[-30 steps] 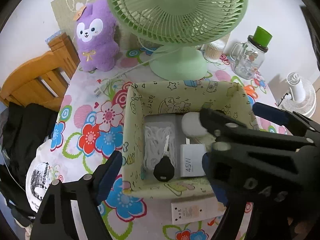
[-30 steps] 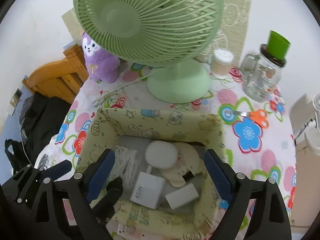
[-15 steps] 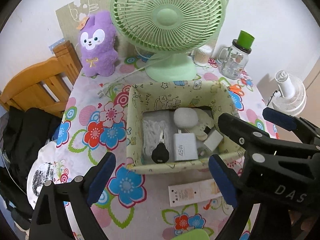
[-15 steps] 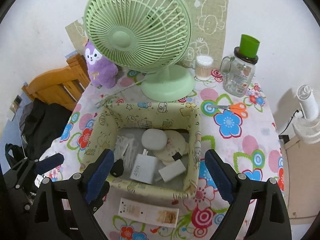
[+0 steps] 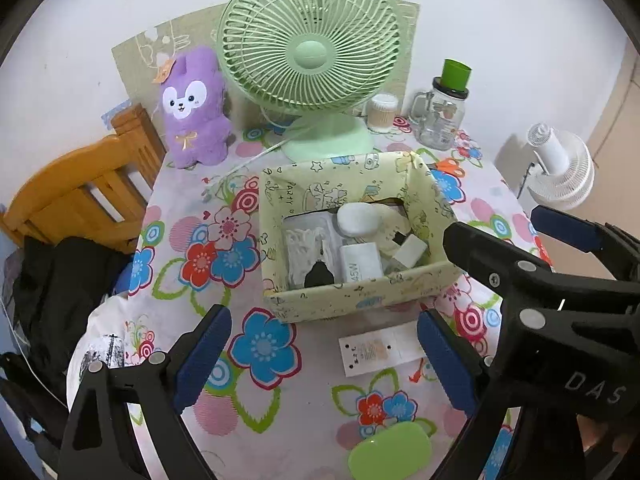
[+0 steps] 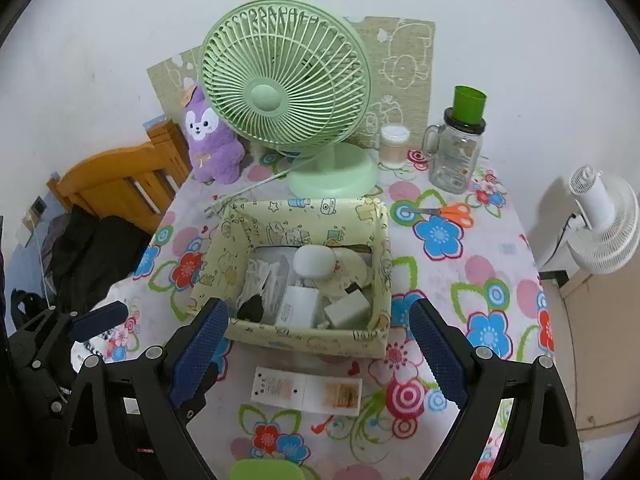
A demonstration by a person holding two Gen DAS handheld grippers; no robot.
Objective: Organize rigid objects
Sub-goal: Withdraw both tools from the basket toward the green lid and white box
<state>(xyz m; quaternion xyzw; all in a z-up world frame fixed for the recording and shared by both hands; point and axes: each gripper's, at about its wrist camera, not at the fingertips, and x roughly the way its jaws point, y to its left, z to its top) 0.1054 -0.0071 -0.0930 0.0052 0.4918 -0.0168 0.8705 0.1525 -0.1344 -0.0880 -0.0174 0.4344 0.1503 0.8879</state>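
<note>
Floral tablecloth (image 6: 460, 280), storage box (image 6: 304, 338) beyond both empty tools.

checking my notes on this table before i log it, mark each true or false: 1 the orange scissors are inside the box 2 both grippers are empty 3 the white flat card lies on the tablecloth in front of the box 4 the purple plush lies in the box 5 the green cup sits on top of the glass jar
1. False: the orange scissors lie on the tablecloth, outside the box.
2. True: the left gripper and the right gripper are open with nothing between the fingers.
3. True: the white card lies flat just in front of the box.
4. False: the purple plush stands on the table beside the green fan.
5. True: the green cup sits upside down on the glass jar.
</note>
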